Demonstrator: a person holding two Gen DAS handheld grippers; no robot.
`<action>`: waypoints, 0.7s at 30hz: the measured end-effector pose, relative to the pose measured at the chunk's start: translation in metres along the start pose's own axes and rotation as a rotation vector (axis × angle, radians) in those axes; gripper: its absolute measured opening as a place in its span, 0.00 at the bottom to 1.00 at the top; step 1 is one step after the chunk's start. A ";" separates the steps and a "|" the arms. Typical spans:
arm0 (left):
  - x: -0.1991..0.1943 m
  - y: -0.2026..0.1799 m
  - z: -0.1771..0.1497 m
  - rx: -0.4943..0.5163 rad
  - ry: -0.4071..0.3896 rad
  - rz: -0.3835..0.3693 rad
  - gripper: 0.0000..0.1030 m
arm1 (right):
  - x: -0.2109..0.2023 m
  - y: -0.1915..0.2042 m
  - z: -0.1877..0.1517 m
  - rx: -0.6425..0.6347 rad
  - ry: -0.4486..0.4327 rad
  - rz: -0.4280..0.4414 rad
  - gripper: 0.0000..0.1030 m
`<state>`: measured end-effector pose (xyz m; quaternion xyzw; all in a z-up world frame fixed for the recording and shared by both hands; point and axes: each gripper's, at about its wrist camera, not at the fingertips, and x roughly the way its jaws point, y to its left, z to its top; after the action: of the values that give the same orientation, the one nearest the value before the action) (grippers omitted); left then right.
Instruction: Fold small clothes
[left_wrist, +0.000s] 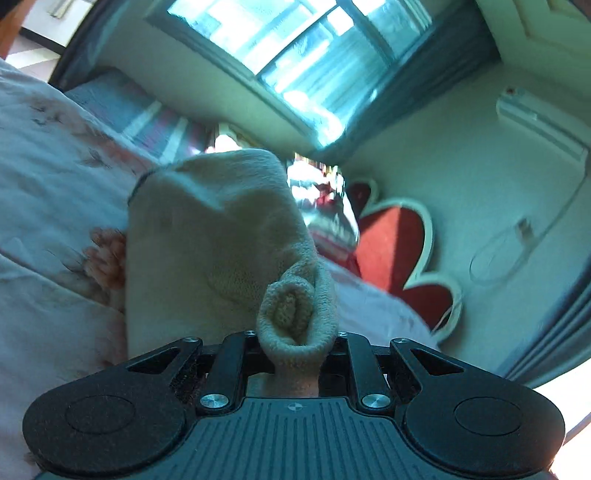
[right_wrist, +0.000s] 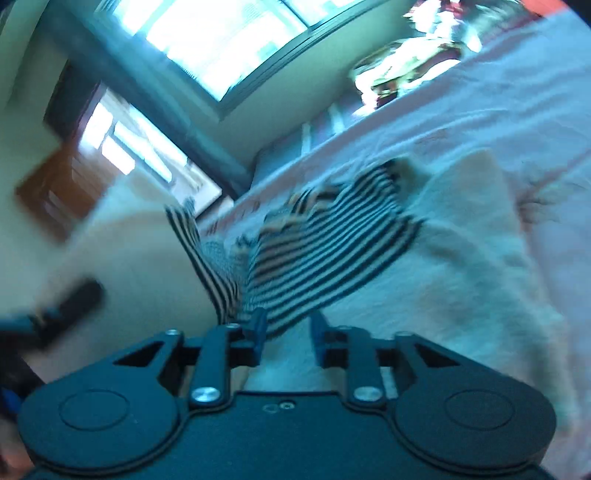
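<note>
I am pinching the bunched cuff of a beige sock (left_wrist: 221, 236) in my left tool (left_wrist: 297, 343), lifting it above the floral bedspread (left_wrist: 48, 155). My right tool (right_wrist: 286, 328) is gripping a striped garment (right_wrist: 325, 236), its blue fingers (right_wrist: 258, 328) parted slightly around the cloth. Both views are blurring. I judge I am mid-fold; next I should be laying the pieces flat on the bed.

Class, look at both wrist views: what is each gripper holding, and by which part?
The left gripper grips the beige sock by its bunched end. The right gripper appears to pinch the striped garment by its near edge; blur prevents certainty.
</note>
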<state>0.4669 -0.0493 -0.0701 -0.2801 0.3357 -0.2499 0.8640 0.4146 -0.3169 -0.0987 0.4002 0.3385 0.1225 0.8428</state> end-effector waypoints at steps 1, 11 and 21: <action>0.017 -0.008 -0.009 0.029 0.061 0.018 0.15 | -0.013 -0.016 0.009 0.073 -0.014 0.017 0.69; 0.022 -0.068 -0.053 0.228 0.154 -0.006 0.81 | -0.083 -0.074 0.026 0.276 -0.006 0.112 0.72; -0.032 0.049 0.005 0.074 0.014 0.291 0.80 | -0.027 -0.036 0.016 0.188 0.161 0.064 0.70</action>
<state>0.4615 0.0074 -0.0841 -0.1944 0.3695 -0.1363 0.8984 0.4030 -0.3630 -0.1057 0.4770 0.4022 0.1487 0.7672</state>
